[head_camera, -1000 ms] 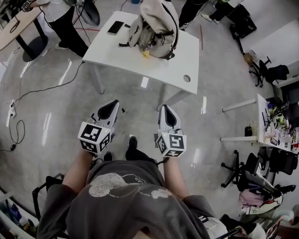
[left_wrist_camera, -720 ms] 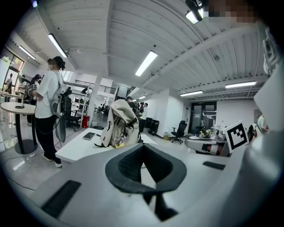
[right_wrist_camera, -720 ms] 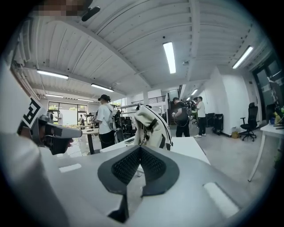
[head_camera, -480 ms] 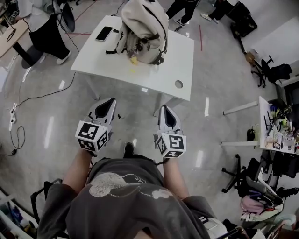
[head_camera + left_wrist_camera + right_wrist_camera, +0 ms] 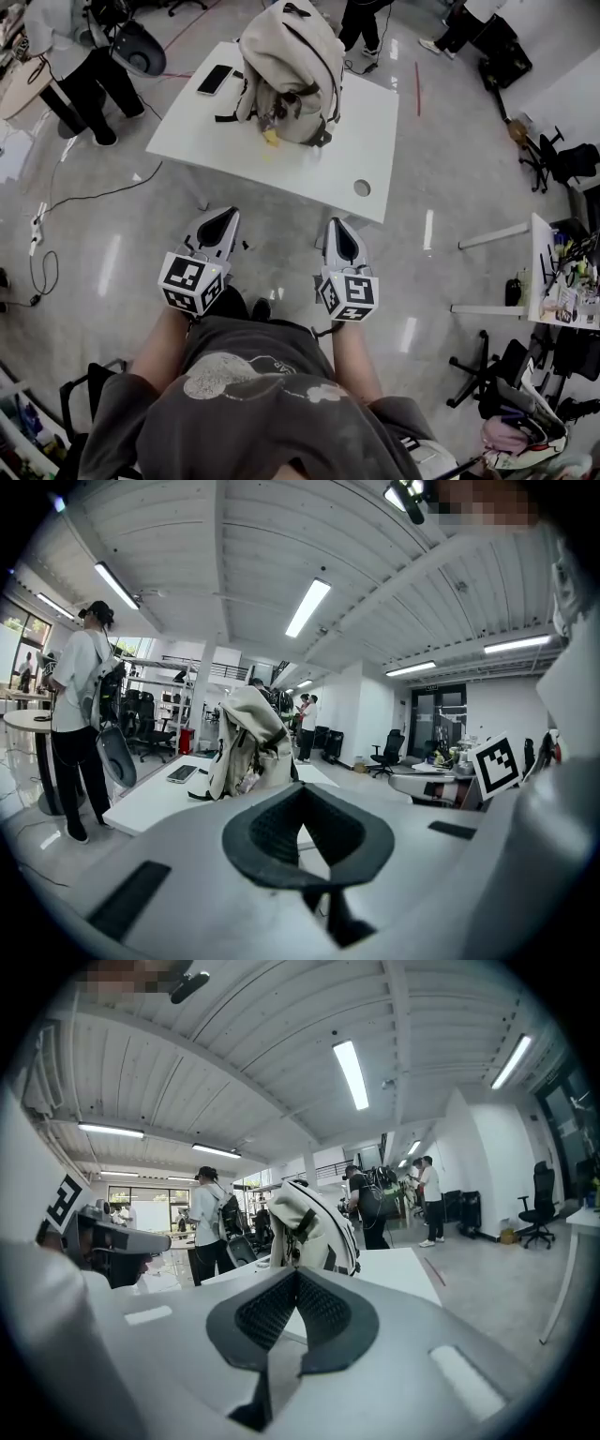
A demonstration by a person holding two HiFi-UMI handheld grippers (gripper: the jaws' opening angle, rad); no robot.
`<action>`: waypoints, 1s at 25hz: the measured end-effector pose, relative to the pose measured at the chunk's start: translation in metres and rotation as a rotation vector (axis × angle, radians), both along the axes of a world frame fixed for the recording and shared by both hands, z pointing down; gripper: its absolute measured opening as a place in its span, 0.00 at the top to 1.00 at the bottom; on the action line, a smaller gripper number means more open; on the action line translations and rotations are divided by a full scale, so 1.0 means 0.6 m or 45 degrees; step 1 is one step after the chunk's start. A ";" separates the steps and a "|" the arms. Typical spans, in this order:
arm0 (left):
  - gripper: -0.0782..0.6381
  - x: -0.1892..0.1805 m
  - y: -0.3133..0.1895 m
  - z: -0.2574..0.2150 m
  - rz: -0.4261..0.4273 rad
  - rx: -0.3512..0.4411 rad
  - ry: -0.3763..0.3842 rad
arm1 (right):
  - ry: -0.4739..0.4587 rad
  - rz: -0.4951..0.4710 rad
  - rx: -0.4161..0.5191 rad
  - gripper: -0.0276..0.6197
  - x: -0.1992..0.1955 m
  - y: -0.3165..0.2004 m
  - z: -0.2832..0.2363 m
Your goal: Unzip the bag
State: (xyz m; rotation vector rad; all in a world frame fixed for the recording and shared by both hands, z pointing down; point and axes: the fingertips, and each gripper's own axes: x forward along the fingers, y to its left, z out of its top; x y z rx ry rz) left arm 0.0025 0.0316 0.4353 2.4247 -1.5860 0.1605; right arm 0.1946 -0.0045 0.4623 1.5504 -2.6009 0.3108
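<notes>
Left gripper view shows the left gripper [image 5: 303, 794] with its dark ribbed pads pressed together and nothing between them. In the right gripper view, the right gripper [image 5: 295, 1277] is closed the same way and is also empty.

Beyond both pairs of jaws, the beige bag [image 5: 246, 741] stands upright on the white table [image 5: 150, 803], well apart from either gripper. From the head view, the two grippers sit side by side in front of the person's body. They are over the glossy floor [image 5: 122, 244], short of the table's near edge, and point toward it.

Only open floor and bare tabletop lie between the jaws and the bag. The bag sits toward the table's far side, with dark straps hanging down it. A black phone [image 5: 215, 79] lies flat on the table just left of the bag, and a small yellow thing [image 5: 271, 137] touches its near side. A round hole [image 5: 362, 187] marks the table's near right corner.

A person in a white top [image 5: 66, 47] stands left of the table. A cable [image 5: 94, 194] trails across the floor there, and office chairs [image 5: 483, 361] crowd the right side.
</notes>
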 end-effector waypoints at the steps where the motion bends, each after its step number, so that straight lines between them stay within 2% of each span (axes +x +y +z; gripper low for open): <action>1: 0.88 -0.001 -0.005 0.000 -0.004 -0.002 -0.005 | 0.001 -0.003 -0.007 0.96 -0.001 -0.006 0.002; 8: 0.88 -0.008 -0.075 0.008 0.006 0.006 0.036 | 0.025 -0.012 -0.009 0.96 -0.007 -0.058 0.011; 13: 0.88 -0.001 -0.137 0.018 0.058 -0.007 0.038 | 0.033 0.048 -0.035 0.96 0.006 -0.104 0.024; 21: 0.88 -0.015 -0.249 0.020 0.125 -0.006 0.056 | 0.068 0.067 -0.014 0.96 -0.028 -0.199 0.017; 25: 0.88 -0.029 -0.295 0.015 0.155 0.001 0.110 | 0.082 0.097 -0.001 0.96 -0.041 -0.238 0.004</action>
